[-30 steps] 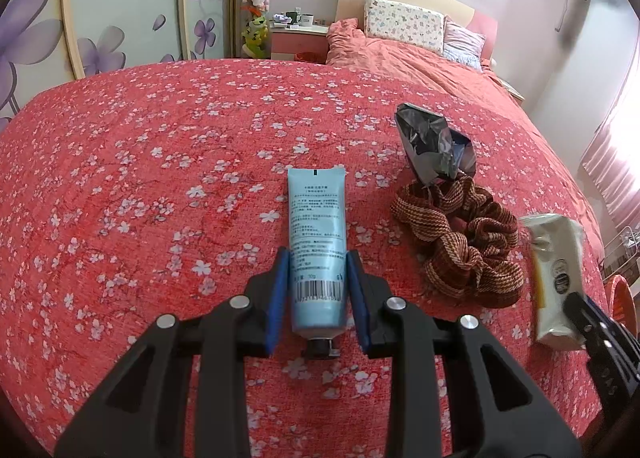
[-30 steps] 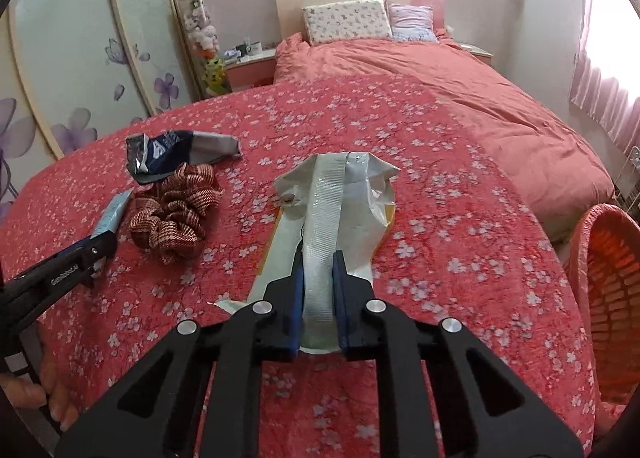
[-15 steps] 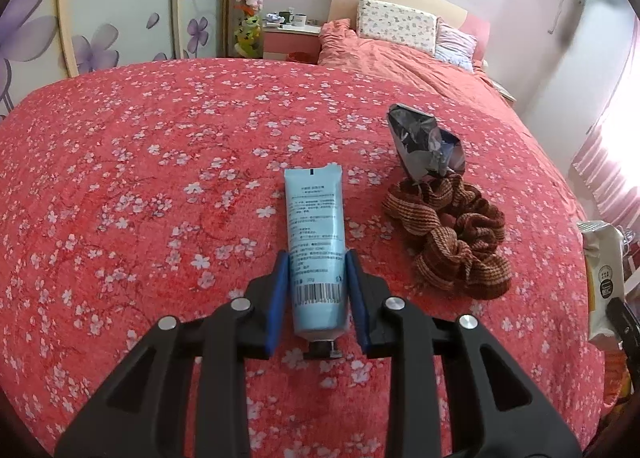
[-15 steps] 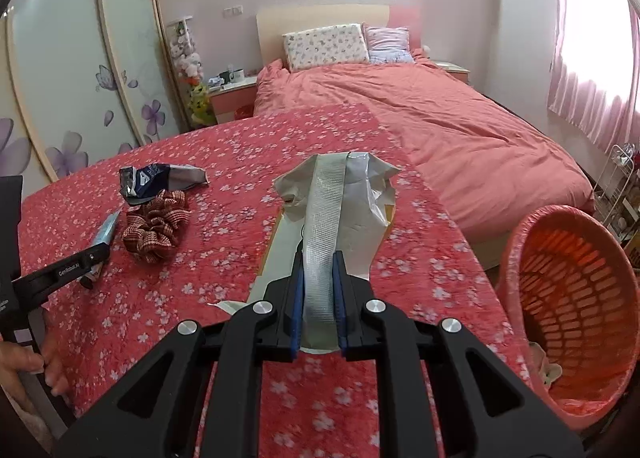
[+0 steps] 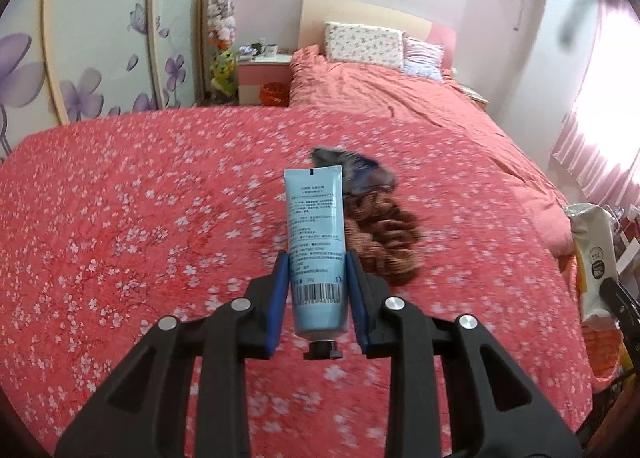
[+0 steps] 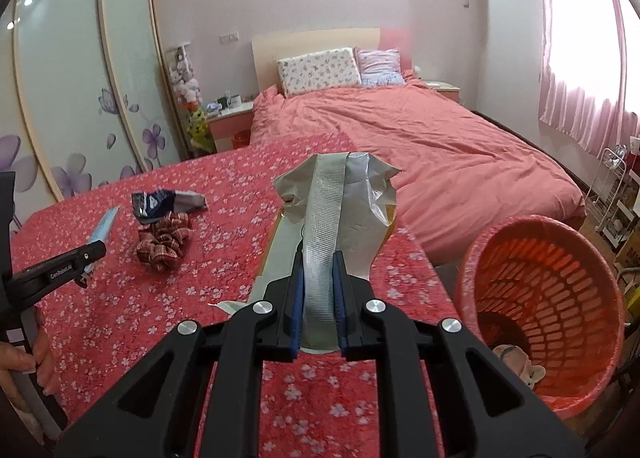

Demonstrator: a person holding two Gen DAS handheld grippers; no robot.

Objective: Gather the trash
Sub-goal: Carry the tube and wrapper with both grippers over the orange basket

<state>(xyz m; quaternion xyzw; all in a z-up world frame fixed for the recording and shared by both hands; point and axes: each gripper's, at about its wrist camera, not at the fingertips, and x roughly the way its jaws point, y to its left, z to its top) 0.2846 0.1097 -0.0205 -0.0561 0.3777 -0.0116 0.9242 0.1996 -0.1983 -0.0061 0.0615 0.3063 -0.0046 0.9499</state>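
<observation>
The right gripper (image 6: 318, 300) is squeezed on a silver wrapper (image 6: 340, 210), held near the orange basket (image 6: 540, 298) for dropping. A blue tube (image 5: 316, 242) is pinched by the left gripper (image 5: 318, 286), lifted above the red cover (image 5: 120, 218).

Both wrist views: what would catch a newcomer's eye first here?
The light blue tube, clamped upright in the left gripper above the red flowered cover, and the crumpled silver wrapper pinched in the right gripper. Next, the orange mesh basket standing to the right beside the cover. On the cover lie a brown checked scrunchie and a dark foil packet.
</observation>
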